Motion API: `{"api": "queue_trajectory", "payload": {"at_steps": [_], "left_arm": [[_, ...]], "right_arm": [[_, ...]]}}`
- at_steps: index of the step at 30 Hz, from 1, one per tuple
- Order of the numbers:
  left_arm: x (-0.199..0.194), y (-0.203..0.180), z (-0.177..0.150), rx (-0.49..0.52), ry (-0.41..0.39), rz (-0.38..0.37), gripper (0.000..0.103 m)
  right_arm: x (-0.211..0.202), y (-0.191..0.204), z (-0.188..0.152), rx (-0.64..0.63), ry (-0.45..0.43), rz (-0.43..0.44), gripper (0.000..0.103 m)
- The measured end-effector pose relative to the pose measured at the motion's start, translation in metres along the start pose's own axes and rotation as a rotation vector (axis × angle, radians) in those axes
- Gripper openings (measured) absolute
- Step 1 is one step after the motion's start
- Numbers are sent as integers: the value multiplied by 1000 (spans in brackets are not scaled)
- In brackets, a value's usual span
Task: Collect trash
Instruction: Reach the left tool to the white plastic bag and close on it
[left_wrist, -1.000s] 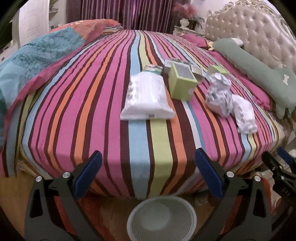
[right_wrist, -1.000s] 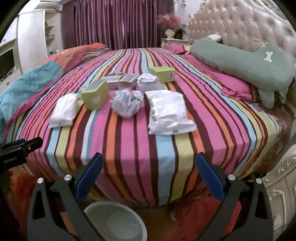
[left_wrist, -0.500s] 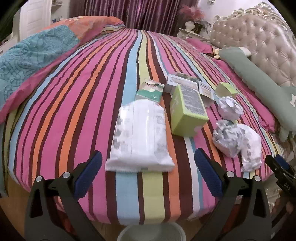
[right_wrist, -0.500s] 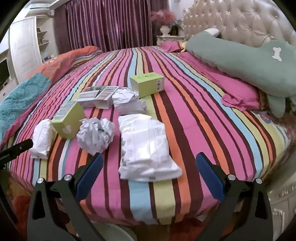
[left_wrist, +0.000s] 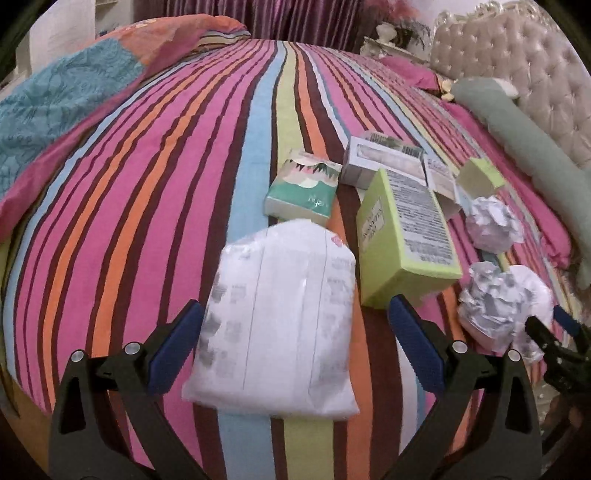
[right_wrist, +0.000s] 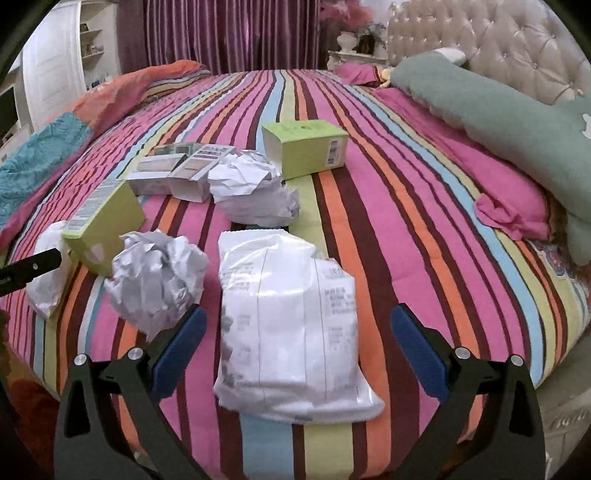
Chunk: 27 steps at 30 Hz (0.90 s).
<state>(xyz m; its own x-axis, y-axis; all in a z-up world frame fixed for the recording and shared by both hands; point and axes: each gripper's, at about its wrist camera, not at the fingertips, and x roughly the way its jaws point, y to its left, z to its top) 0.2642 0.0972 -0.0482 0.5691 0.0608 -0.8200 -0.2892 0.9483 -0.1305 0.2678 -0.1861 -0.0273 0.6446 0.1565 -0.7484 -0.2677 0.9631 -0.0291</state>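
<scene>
Trash lies on the striped bed. In the left wrist view, a white plastic bag (left_wrist: 280, 325) sits between the fingers of my open left gripper (left_wrist: 295, 314), which hovers at its near end. To its right are a lime box (left_wrist: 406, 240), a teal box (left_wrist: 303, 188), grey boxes (left_wrist: 384, 162) and two crumpled paper balls (left_wrist: 495, 306). In the right wrist view, my open right gripper (right_wrist: 295, 321) straddles a second white bag (right_wrist: 291, 325). A paper ball (right_wrist: 159, 280) lies by its left finger. Another lime box (right_wrist: 306, 146) stands farther back.
A green bone-shaped pillow (right_wrist: 509, 122) and a pink pillow (right_wrist: 513, 206) lie along the tufted headboard (right_wrist: 517, 48) on the right. A turquoise and orange quilt (left_wrist: 66, 96) covers the bed's left side. The bed's near edge drops off just under both grippers.
Both grippers have moved forward and up over the bed's edge, each closing in on a white bag. The white bin on the floor has dropped out of view.
</scene>
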Motion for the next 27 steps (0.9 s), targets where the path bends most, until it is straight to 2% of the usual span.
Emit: {"api": "queue_trajectory", "payload": {"at_steps": [6,7,8,9,10,16,20,27], "left_arm": [[16,-7,5,53,10,47,97],[18,-8,4,62,12,60,94],[20,-8,3,69,17,72,83],[23,-7,2,76,25,85,75],[25,-6,0,77,32,85,74],[15,-2,3,63,17,68,70],[-4,1,7,26,-18,39,70],[-36,-1,-1,31,-54,1,70]], "right_arm": [[20,-5,5,44,46,31,95],[22,-6,5,48,51,31,94],[23,-6,5,51,56,34,91],[25,-6,4,52,64,40,78],[27,-6,3,54,81,58,67],[13,-13,3,88,65,75,65],[-3,-20,12,128,40,93,65],[-33,-32,8,195,19,111,64]]}}
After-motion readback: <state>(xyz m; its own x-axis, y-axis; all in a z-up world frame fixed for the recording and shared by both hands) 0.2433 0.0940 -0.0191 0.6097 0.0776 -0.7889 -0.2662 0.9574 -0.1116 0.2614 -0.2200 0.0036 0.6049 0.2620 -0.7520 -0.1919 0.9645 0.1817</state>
